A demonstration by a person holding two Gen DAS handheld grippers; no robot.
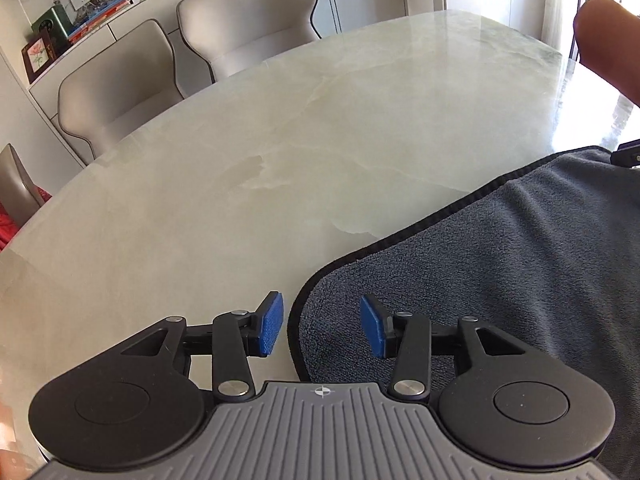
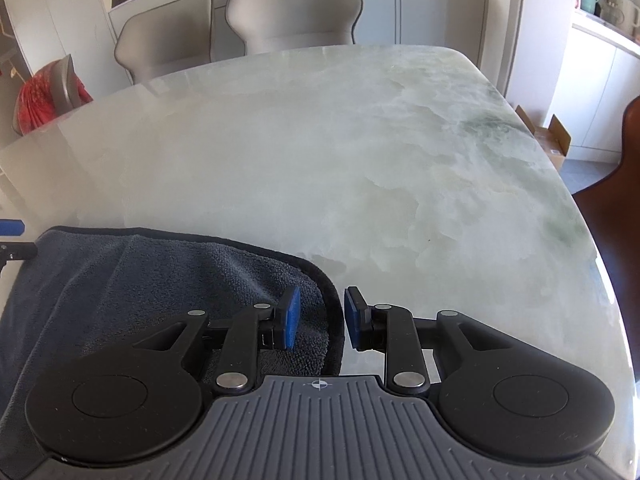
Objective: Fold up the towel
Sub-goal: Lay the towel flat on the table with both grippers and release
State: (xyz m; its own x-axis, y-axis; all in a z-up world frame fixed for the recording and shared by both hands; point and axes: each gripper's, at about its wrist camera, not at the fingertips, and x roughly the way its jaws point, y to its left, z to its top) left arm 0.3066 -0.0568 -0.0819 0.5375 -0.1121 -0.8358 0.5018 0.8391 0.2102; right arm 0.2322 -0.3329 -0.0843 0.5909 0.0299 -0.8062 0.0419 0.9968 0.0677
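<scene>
A dark grey towel (image 1: 500, 264) with a black hem lies on the pale marble table (image 1: 280, 152). My left gripper (image 1: 322, 330) is open, its blue pads straddling the towel's left corner edge. In the right wrist view the same towel (image 2: 160, 280) lies at the lower left. My right gripper (image 2: 322, 322) is open, its pads on either side of the towel's right corner hem. Neither gripper holds the cloth. The right gripper's tip shows at the far right of the left wrist view (image 1: 628, 154).
Two grey chairs (image 1: 248, 20) stand behind the table's far edge, with a cabinet and shelf behind them. A chair with red cloth (image 2: 44, 100) is at the left. A brown chair (image 2: 616, 200) and a cardboard box (image 2: 548, 136) are to the right.
</scene>
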